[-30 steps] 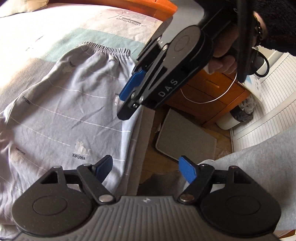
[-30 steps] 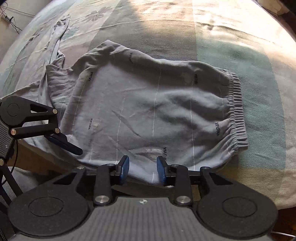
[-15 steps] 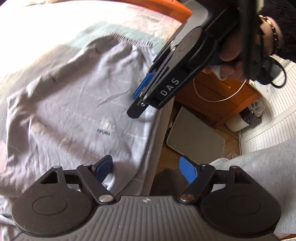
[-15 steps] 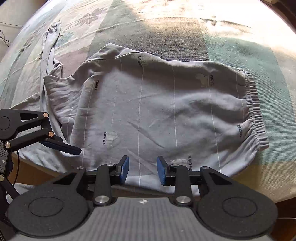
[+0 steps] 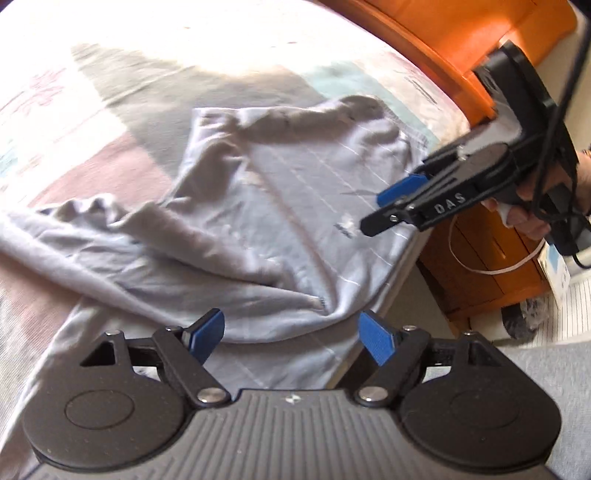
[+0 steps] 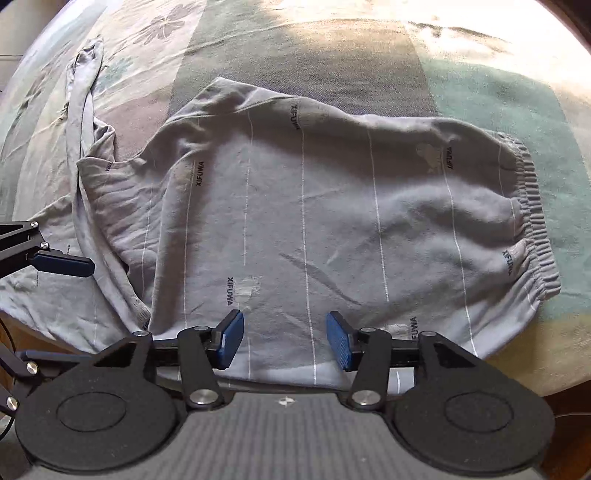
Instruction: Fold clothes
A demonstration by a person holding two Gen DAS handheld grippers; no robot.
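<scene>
Soft grey striped cotton trousers [image 6: 314,221] are spread on the patterned bedsheet [image 6: 498,92].
Limp, light cloth; best pinched at the 3 o'clock elastic waistband [image 6: 532,221]. Left gripper [image 5: 291,334] and right gripper [image 6: 284,338] are held wide, empty.

Bed [image 6: 332,55] fills both views, patchwork cover: floral cream, grey, teal, pink. Strong sunlight at 12 o'clock, washing out cover. Orange wooden headboard [image 5: 424,26] at 1 o'clock; wooden nightstand [image 5: 491,273] at 3 o'clock.
</scene>
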